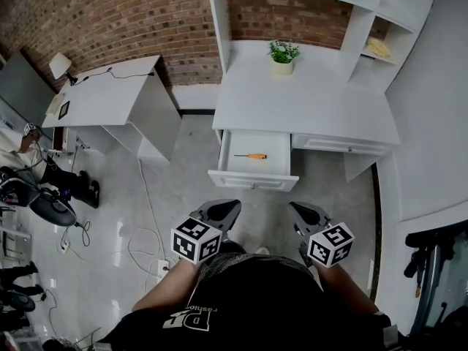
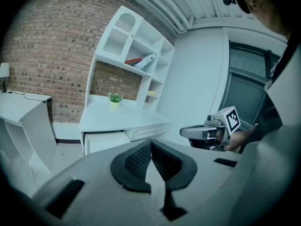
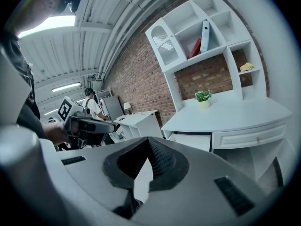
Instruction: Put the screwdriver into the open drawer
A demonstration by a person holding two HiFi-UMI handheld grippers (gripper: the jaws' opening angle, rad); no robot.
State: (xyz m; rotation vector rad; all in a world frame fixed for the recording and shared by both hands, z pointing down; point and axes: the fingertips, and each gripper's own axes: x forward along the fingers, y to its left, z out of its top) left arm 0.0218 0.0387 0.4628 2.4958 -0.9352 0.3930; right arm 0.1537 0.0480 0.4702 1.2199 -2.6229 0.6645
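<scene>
An orange-handled screwdriver [image 1: 251, 156] lies inside the open white drawer [image 1: 254, 180] on the left side of the white desk [image 1: 307, 101]. Both grippers hang well back from the desk, near the person's body. My left gripper [image 1: 229, 208] is shut with nothing between its black pads [image 2: 138, 158]. My right gripper [image 1: 295, 209] is shut as well, its pads [image 3: 160, 157] meeting on nothing. In the left gripper view the drawer front [image 2: 104, 141] shows; the screwdriver is hidden there.
A small potted plant [image 1: 282, 55] stands at the back of the desk, under white shelves [image 1: 380, 20]. A second white table [image 1: 102, 97] stands to the left. Cables and a power strip [image 1: 162, 268] lie on the tiled floor. A person [image 3: 92, 108] stands far left.
</scene>
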